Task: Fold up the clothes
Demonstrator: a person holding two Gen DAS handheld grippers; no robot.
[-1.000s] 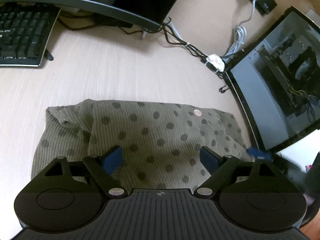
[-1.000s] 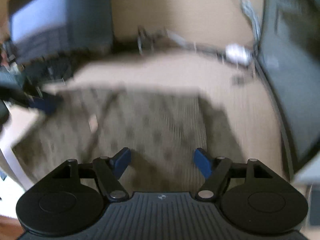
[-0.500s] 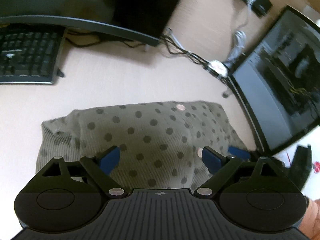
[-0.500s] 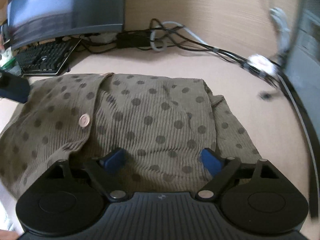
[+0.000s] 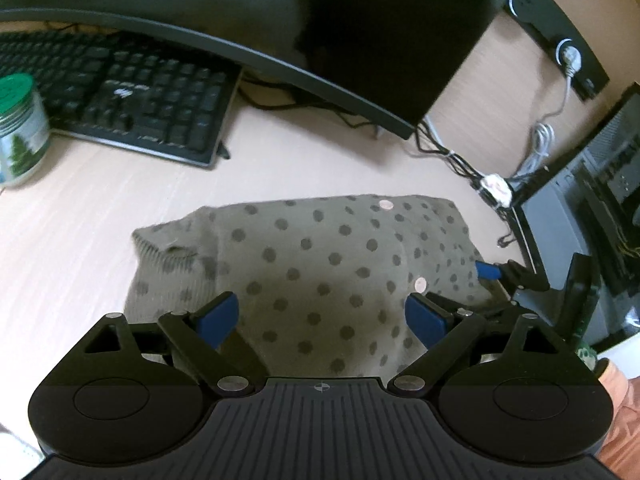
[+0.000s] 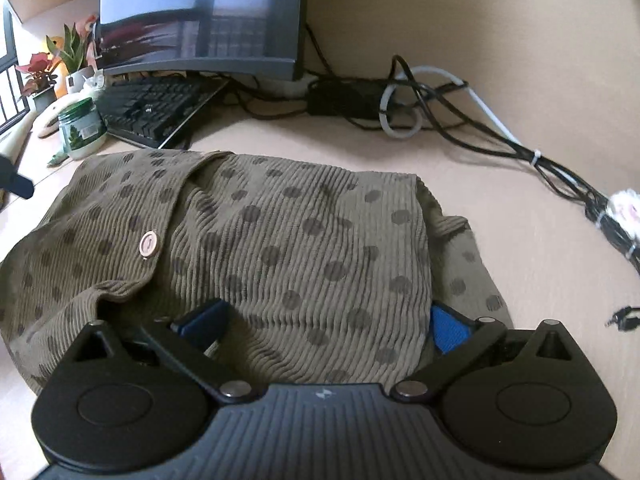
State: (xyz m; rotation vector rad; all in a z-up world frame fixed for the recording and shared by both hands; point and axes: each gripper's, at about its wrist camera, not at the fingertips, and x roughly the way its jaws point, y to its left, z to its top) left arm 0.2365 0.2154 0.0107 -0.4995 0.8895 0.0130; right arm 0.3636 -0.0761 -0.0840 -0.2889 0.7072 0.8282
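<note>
Since the earlier frames the left gripper [image 5: 322, 316] has been drawn back and raised: the garment [image 5: 320, 272] is seen smaller and further off, and a green-lidded jar [image 5: 20, 136] has entered at the left edge. The right gripper [image 6: 324, 322] has been brought lower and closer, so that the ribbed cloth now fills the space between its fingers.

The garment [image 6: 280, 248], olive, ribbed and dark-dotted, is seen folded into a compact block on the pale wooden desk [image 5: 100, 220], in front of the keyboard [image 5: 120, 92] and monitor [image 5: 240, 20]. A placket with a pale button [image 6: 148, 244] is laid diagonally across its left part in the right wrist view; two buttons are visible in the left wrist view.

Left gripper: jaws spread wide, nothing held, blue pads above the near part of the cloth; contact cannot be judged. Right gripper: jaws likewise spread, with a raised fold of cloth bulging between them; the left pad is partly tucked under a fold, the right pad is beside the fold's edge. No clamping is seen.

Beyond the garment, a cable bundle [image 6: 500, 140] is run along the desk towards the right. A glass-sided computer case [image 5: 592, 220] is placed at the right. Potted plants [image 6: 48, 68] are stood at the far left near the jar [image 6: 82, 128].
</note>
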